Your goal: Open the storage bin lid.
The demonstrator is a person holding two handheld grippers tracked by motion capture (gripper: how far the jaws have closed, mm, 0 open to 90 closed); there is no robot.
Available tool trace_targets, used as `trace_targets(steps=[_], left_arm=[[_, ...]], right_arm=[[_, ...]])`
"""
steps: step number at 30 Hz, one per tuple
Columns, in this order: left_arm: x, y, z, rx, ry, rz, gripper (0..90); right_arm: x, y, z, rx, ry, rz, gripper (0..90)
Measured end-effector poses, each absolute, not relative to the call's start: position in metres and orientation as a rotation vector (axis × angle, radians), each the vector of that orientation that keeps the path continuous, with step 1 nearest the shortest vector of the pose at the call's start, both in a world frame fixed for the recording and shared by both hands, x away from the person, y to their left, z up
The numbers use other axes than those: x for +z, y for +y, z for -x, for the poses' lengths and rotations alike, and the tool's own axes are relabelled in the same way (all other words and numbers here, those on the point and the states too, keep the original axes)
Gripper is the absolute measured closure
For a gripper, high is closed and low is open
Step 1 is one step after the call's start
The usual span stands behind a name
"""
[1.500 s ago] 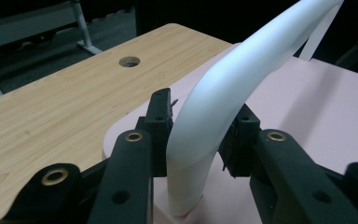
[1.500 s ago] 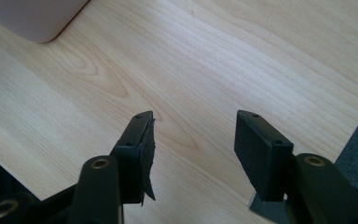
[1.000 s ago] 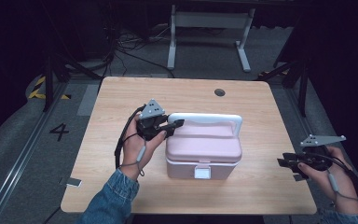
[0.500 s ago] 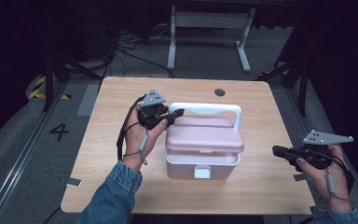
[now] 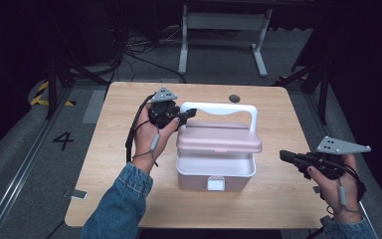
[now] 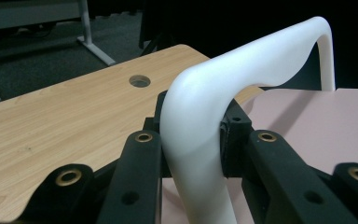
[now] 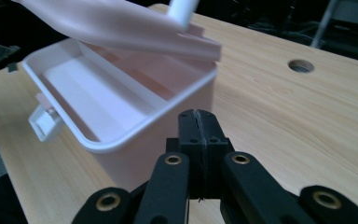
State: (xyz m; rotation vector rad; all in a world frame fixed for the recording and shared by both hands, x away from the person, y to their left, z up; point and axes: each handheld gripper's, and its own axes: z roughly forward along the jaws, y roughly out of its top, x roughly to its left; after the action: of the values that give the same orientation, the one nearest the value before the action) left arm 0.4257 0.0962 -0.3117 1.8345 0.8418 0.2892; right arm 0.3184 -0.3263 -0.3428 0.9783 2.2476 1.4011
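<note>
My left tongs [image 6: 191,140] clamp the handle [image 5: 219,108], lid [image 5: 219,141] probably part-raised; right tongs [image 7: 198,140], empty and closed, wait right of the box [image 5: 214,172].

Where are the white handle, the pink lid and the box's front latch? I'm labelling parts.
white handle [image 6: 200,135], left gripper view, its bend between the jaws.
pink lid [image 5: 219,140], high view, its top face.
front latch [image 5: 216,183], high view, its white tab.

Dim recording studio or lab, bare wooden table [image 5: 119,124] on grey floor [image 5: 35,149] (numbered marking), metal stand [image 5: 221,20], trailing cables [image 5: 134,50]
</note>
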Motion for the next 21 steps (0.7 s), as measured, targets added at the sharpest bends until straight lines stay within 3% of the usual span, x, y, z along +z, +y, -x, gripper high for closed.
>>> trace_targets(steps=[21], left_arm=[[-0.311,0.096,-0.421,0.299,0.858,-1.844,74.3]], right_arm=[[-0.348,-0.267,-0.335,1.555,2.303,-0.767,90.0]])
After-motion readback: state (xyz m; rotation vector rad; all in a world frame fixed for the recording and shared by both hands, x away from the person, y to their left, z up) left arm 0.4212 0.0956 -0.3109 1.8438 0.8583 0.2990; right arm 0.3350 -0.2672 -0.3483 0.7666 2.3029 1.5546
